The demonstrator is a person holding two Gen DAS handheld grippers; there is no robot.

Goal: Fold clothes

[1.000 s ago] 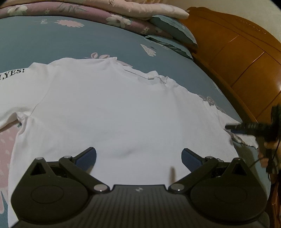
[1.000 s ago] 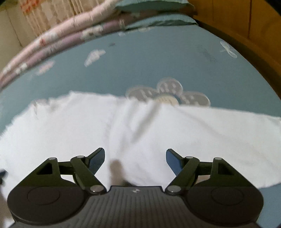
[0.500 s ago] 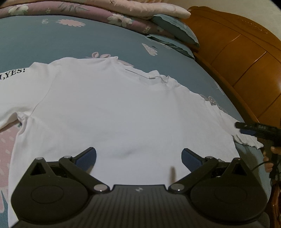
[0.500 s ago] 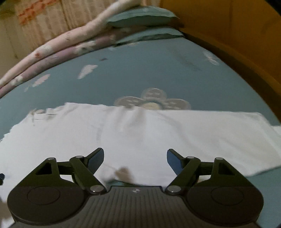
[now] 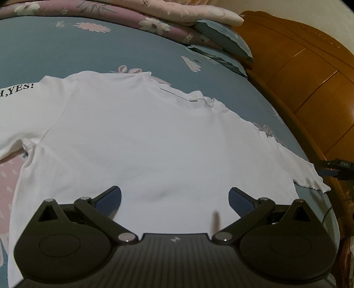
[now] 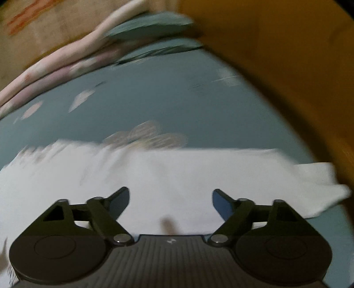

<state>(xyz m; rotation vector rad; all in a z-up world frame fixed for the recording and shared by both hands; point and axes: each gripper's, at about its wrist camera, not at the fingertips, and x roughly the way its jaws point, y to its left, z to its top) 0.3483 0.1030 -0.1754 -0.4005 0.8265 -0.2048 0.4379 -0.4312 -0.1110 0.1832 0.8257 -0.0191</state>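
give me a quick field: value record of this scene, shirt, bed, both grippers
garment: white t-shirt spread flat, black lettering on one sleeve
surface: blue floral bedsheet
bedding: folded quilts and pillows at the far edge
furniture: wooden headboard beside the bed
left gripper: open, above the shirt's body, nothing between the pads
right gripper: jaws closing slightly yet wide apart, over the shirt by its sleeve, gripping nothing; view blurred
fold state: no fold made yet
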